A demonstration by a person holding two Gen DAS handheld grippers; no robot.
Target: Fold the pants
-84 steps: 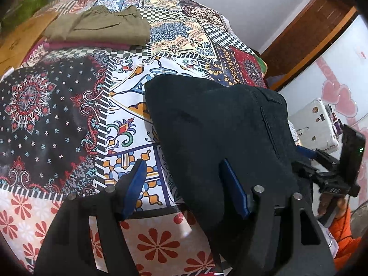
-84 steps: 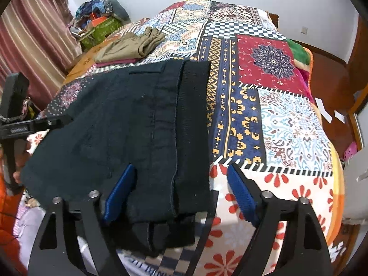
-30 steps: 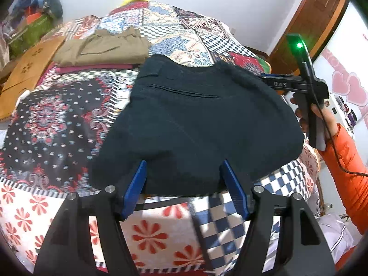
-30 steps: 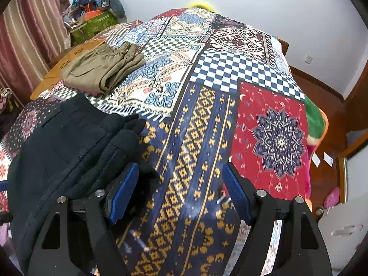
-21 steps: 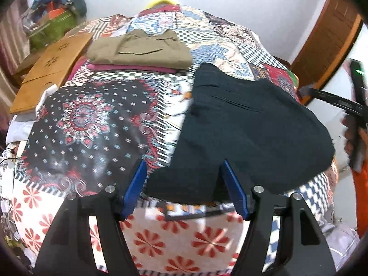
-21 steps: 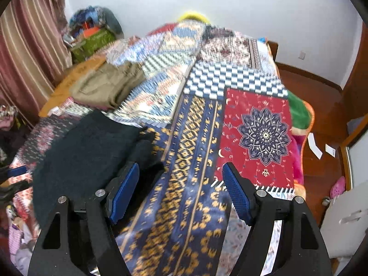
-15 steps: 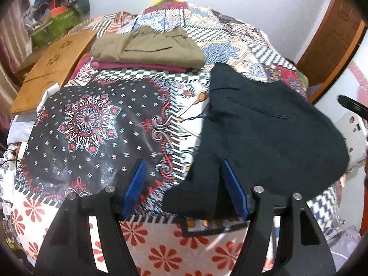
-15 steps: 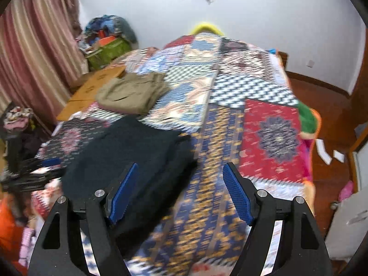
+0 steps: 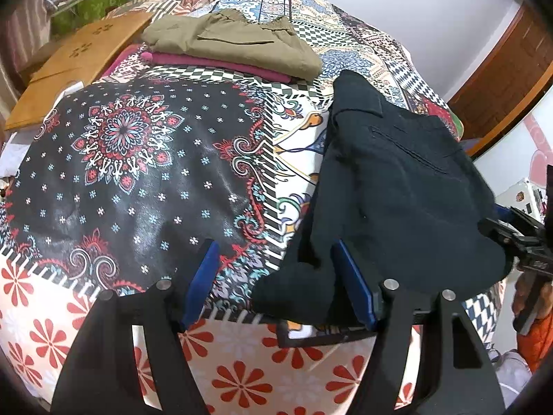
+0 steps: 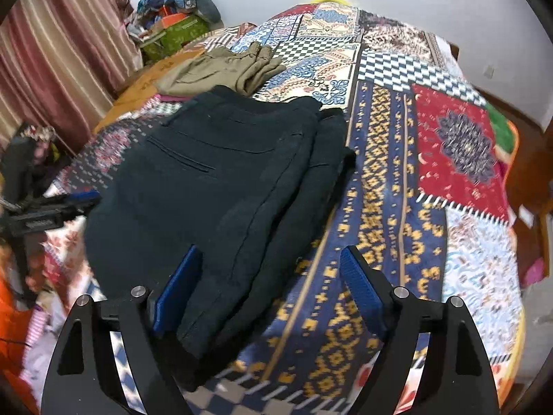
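**Dark pants folded on the bed, both grippers open over them**

My left gripper (image 9: 276, 283) has its jaws apart, with nothing pressed between the pads. A corner of the folded dark pants (image 9: 397, 200) lies just inside my right-hand blue pad (image 9: 352, 287), and the rest of the bundle spreads ahead and to the right of it on the patchwork bedspread (image 9: 138, 180). Further ahead, well past the fingertips, a folded olive garment (image 9: 235, 41) rests on a magenta one (image 9: 221, 64).

My right gripper (image 10: 273, 287) is opening its jaws; the near edge of the pants (image 10: 221, 180) lies between them, close against the left pad (image 10: 179, 283), while the right pad (image 10: 361, 287) stands clear over the blue-and-gold patch. The pants sit ahead and to the left, back pocket facing up.
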